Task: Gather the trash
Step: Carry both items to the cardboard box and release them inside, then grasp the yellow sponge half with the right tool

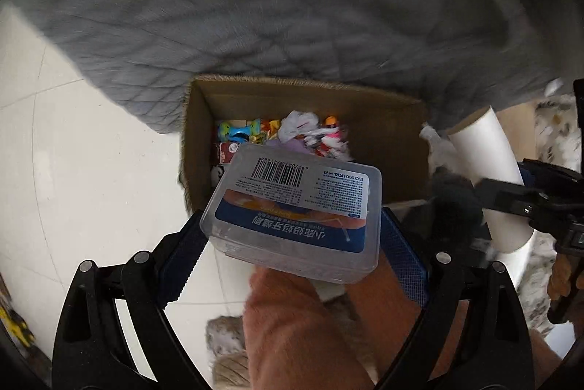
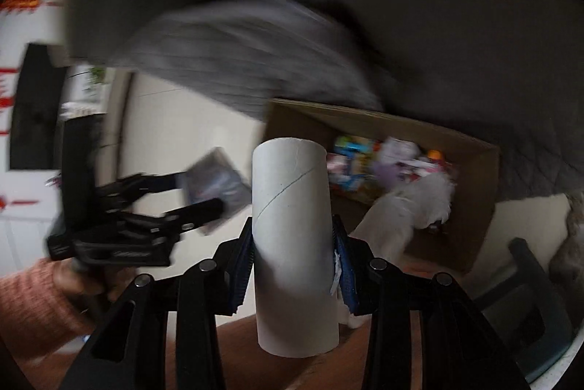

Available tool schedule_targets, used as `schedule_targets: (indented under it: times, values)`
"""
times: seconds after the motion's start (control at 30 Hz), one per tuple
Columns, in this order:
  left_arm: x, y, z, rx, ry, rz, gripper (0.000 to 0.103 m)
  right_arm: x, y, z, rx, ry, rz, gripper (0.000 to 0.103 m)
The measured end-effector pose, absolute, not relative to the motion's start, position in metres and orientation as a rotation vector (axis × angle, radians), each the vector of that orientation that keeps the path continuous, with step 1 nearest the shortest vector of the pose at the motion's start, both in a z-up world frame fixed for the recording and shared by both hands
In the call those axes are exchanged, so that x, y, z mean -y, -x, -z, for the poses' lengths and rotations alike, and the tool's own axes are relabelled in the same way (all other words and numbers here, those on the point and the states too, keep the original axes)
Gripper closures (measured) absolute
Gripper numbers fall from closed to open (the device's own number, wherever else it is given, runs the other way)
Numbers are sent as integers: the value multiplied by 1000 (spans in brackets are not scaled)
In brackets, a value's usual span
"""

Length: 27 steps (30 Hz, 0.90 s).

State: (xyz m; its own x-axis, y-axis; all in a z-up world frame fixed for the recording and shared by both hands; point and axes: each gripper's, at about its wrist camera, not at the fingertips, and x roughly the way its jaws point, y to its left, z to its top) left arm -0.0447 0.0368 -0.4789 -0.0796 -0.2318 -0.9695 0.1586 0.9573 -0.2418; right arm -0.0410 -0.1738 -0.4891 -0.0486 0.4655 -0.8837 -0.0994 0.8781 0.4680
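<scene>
Pale tiled floor (image 1: pixel 91 171), cardboard box (image 1: pixel 383 120) already part-filled with trash; left gripper (image 1: pixel 292 240) pinching plastic case (image 1: pixel 295 207), right gripper (image 2: pixel 294 244) pinching cardboard tube (image 2: pixel 292 207), neither dropped yet.

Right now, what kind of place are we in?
Probably a room in a home: a quilted grey cover hangs over pale floor tiles, beside a cardboard box of mixed trash.

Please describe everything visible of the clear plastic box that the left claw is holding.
The clear plastic box is a shallow rectangular case with rounded corners. Its label shows a barcode, small print and a blue band with white Chinese characters, seen upside down. It is closed and tilted, clamped at both sides by the blue pads of the left claw, above the near edge of the cardboard box of trash.
</scene>
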Motion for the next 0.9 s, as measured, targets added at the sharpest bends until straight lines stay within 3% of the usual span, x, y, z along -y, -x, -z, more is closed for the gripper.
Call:
schedule_targets:
  times: [0.07, 0.13, 0.17, 0.33, 0.57, 0.73, 0.9]
  values:
    - [-28, 36, 513, -1668, 32, 300, 14, 178, 38, 520, -1582, -233, -382, 59]
    - [-27, 34, 542, -1714, 23, 252, 14, 182, 35, 543, -1578, -167, -305, 17]
    - [-27, 32, 556, -1752, 32, 236, 14, 183, 33, 550, -1573, -127, -264, 15]
    - [-34, 28, 587, -1839, 49, 189, 14, 193, 32, 570, -1602, -123, -214, 16]
    - [-46, 33, 561, -1811, 46, 201, 14, 205, 41, 549, -1593, -144, -222, 16]
    - [-48, 41, 494, -1749, 68, 270, 14, 195, 45, 482, -1539, -137, -296, 16]
    - [-32, 53, 388, -1604, 84, 400, 14, 189, 36, 341, -1306, -87, -461, 16]
